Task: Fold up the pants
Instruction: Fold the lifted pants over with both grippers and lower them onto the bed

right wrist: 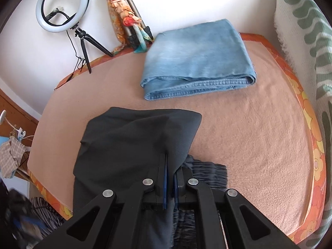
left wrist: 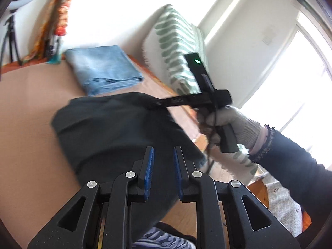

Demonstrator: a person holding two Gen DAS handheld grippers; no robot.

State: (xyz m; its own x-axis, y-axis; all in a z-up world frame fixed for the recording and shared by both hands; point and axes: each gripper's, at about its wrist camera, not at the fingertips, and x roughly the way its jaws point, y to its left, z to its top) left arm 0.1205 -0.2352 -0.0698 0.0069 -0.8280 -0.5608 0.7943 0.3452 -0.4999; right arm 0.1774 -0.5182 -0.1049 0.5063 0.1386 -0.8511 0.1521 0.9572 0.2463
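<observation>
**Pants, dark, part-folded on pink surface**

Pants [right wrist: 132, 145]: dark grey-black fabric, lying at the near middle of the surface [right wrist: 259, 145], which is covered with a pink fleece cloth edged in an orange flower print. One layer is lifted and doubled over itself. A gathered waistband [right wrist: 207, 166] shows just right of the raised fold.

Right tongs [right wrist: 170, 178]: closed on a pinch of the dark fabric, blue pads pressed against the cloth, the fold draping away to the left. The left wrist view shows the same tool from the side, its tip at the far edge of the pants, carried by a gloved hand [left wrist: 234, 124] with a dark sleeve.

Left tongs [left wrist: 163, 166]: jaws slightly apart, a narrow gap between the blue pads, nothing caught in them; they hang above the near part of the pants.

Jeans [right wrist: 197, 62]: light blue, folded, at the far side of the surface, well apart from the pants.

Ring light [right wrist: 62, 6]: on a small tripod, far left, against the white wall.

Striped green-and-white textile [left wrist: 178, 47]: at the right edge.
</observation>
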